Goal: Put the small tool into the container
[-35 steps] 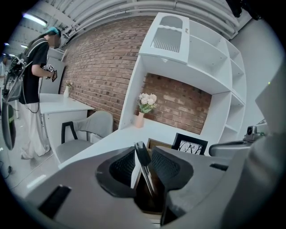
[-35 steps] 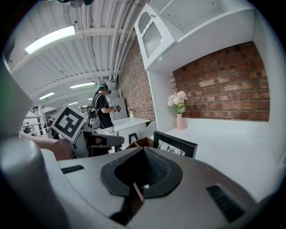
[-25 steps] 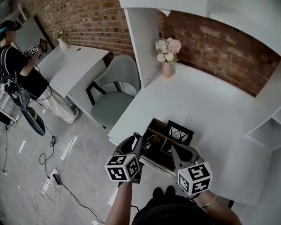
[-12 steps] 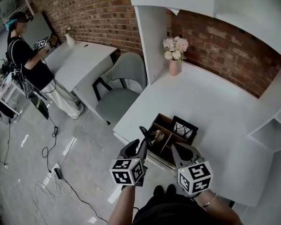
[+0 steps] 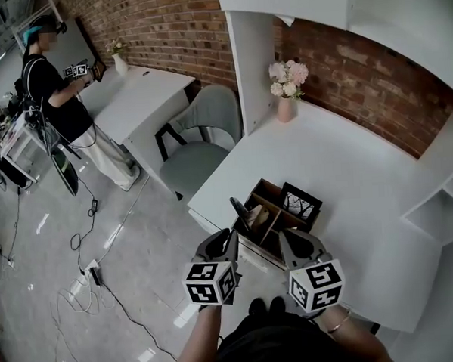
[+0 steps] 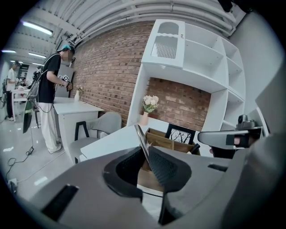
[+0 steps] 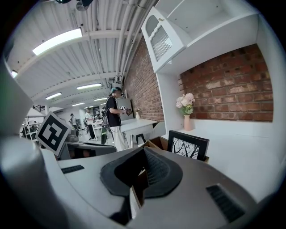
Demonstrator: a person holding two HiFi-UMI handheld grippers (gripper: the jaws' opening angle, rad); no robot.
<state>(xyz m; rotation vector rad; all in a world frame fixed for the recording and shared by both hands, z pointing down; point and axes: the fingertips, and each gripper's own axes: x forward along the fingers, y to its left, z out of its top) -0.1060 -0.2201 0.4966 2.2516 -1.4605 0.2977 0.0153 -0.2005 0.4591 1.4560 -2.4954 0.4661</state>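
A thin dark flat tool (image 5: 236,211) stands upright between the jaws of my left gripper (image 5: 226,237), just off the near left corner of the brown divided container (image 5: 266,189) on the white table. In the left gripper view the tool (image 6: 140,137) sits between the pads, and my left gripper (image 6: 145,160) is closing on it. My right gripper (image 5: 292,240) is at the container's near right side. In the right gripper view, my right gripper (image 7: 141,178) has its pads nearly together on a thin brown wall of the container (image 7: 154,143).
A black picture frame (image 5: 301,203) leans at the container's far end. A pink vase of flowers (image 5: 286,90) stands at the back of the table (image 5: 339,163). To the left are a grey chair (image 5: 201,136), a white shelf post, and a person (image 5: 54,79) at another desk.
My left gripper has drawn back from the container's left end toward the table edge. The dark tool now sticks up from its jaws. The right gripper has stayed in place.
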